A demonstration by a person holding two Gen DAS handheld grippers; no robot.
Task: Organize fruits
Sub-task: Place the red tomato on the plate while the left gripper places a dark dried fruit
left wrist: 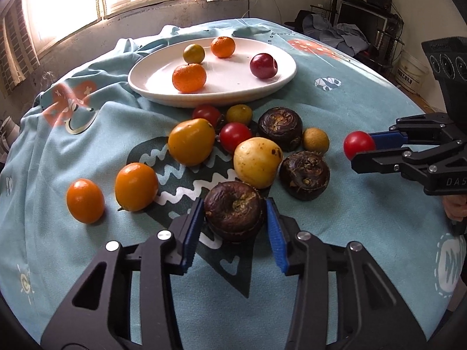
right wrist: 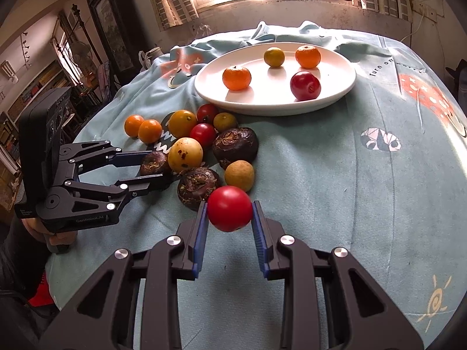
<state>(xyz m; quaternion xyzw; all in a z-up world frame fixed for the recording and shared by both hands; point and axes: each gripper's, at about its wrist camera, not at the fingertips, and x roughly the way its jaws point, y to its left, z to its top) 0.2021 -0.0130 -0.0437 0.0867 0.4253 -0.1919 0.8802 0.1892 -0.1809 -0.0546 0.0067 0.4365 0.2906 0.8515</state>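
My left gripper (left wrist: 234, 204) has its blue pads against both sides of a dark brown water chestnut (left wrist: 235, 211) that rests on the cloth at the near edge of the fruit pile. In the right wrist view the same gripper (right wrist: 156, 164) clasps that chestnut (right wrist: 154, 162) from the left. My right gripper (right wrist: 230, 204) is shut on a red tomato (right wrist: 230, 213), held just above the cloth; the left wrist view shows it (left wrist: 362, 148) at the right with the tomato (left wrist: 358, 145). A white plate (left wrist: 163, 93) behind holds two mandarins, a greenish citrus and a dark red plum (left wrist: 263, 65).
Several loose fruits lie in a pile between grippers and plate: yellow and orange ones, red tomatoes, two more water chestnuts (left wrist: 305, 175), a longan (right wrist: 239, 175). The table wears a teal patterned cloth (right wrist: 335, 175). A window is behind, furniture stands at the sides.
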